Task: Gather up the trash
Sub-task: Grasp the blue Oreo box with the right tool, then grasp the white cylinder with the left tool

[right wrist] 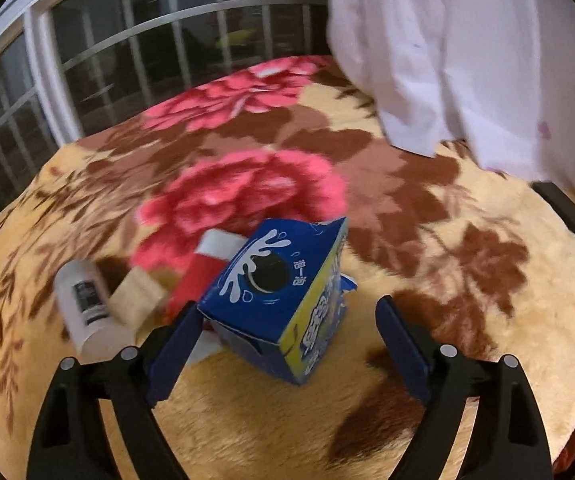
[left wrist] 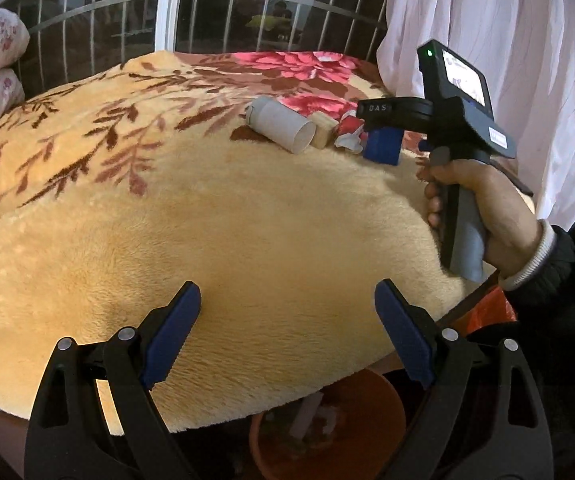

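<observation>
The blue box (right wrist: pixel 283 300) is showing a printed black cookie in a white milk splash, with Chinese characters beside it and along its yellow-edged side; I cannot read them. It is cardboard, tilted, with 1 end flap hanging open, and it is sitting on the blanket (right wrist: pixel 467 320) between the spread fingers of the right gripper (right wrist: pixel 287 344), nearer the left finger. That gripper's jaws are standing wide apart and clamping nothing.

At 9 o'clock from the box, 1 white tube (right wrist: pixel 87 308) is lying on its side, carrying a small dark label too blurred to read. Just beside it a tan block (right wrist: pixel 137 294) is resting, and a red and white wrapper (right wrist: pixel 207 268) is crumpled behind the box, touching it.

From the left wrist view the tube (left wrist: pixel 283 126) is looking like smooth grey-white card with an open round end, and the block (left wrist: pixel 323 132) like pale wood. The letters "DAS" are showing on the black body of the right gripper (left wrist: pixel 379 144), gripped by the right hand (left wrist: pixel 483 208).

The left gripper (left wrist: pixel 287 332) is hovering over bare blanket at 6 o'clock, jaws wide, gripping nothing. The blanket (left wrist: pixel 207 220) is plush, cream with brown leaves and pink flowers. Below its edge 1 orange bin (left wrist: pixel 367 432) is standing.
</observation>
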Motion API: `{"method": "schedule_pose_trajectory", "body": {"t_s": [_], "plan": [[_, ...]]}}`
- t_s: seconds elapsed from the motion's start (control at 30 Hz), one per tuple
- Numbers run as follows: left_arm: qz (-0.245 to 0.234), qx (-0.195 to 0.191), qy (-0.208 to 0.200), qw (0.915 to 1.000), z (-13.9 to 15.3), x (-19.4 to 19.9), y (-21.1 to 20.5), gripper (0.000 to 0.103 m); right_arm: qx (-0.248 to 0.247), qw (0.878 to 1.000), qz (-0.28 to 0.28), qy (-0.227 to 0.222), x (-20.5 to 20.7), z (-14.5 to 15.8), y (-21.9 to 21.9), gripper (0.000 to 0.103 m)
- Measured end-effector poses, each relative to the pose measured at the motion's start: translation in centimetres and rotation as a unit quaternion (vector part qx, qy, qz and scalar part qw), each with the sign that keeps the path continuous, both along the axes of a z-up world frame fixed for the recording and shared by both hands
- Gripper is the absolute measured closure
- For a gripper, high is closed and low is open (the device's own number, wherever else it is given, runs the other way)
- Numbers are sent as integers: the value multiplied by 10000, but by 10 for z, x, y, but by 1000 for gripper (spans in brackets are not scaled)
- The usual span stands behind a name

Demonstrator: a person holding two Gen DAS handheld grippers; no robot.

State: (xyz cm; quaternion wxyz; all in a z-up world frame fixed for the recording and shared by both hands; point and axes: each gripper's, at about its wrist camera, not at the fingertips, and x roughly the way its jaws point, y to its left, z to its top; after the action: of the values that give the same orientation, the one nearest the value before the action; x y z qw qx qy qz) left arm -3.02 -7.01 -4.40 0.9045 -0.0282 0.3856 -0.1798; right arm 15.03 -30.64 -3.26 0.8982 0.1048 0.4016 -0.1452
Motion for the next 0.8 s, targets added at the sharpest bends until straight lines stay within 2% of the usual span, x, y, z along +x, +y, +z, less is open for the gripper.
{"method": "schedule_pose_trajectory", "body": {"t_s": [0.07, 0.13, 0.17, 0.2, 0.27, 0.47, 0.63, 0.73, 0.8], "plan": [[-30, -72, 1, 10000, -2, 0, 2, 17, -67, 9999, -136, 57, 2, -1, -3, 27], [-57, -123, 24, 9999, -4, 0, 3, 17, -133, 9994, -178, 259, 9, -7, -2, 35], [-62, -126, 16, 9999, -4, 0, 3, 17, -141, 9990, -177, 394, 14, -12, -2, 42], [-66, -124, -2, 9999, -4, -1, 3, 17, -101, 9984, -185, 528, 20, -17, -4, 45], [-107, -123, -24, 9999, -2, -4, 4, 17, -61, 9980, -342, 520, 23, -19, -10, 49], [-107, -147, 5, 9998, 0, -6, 6, 17, -74, 9980, -498, 394, 32, -15, -23, 53], [-9, -39, -38, 10000, 5, -3, 2, 17, 490, 9977, -439, 169, 25, -15, -40, 55], [110, 163, -84, 9998, 12, 6, -4, 17, 612, 9980, -102, -132, 4, 0, -39, 55], [153, 139, -62, 9998, 16, 17, -8, 17, 604, 9967, 347, -426, -23, 14, -32, 55]]}}
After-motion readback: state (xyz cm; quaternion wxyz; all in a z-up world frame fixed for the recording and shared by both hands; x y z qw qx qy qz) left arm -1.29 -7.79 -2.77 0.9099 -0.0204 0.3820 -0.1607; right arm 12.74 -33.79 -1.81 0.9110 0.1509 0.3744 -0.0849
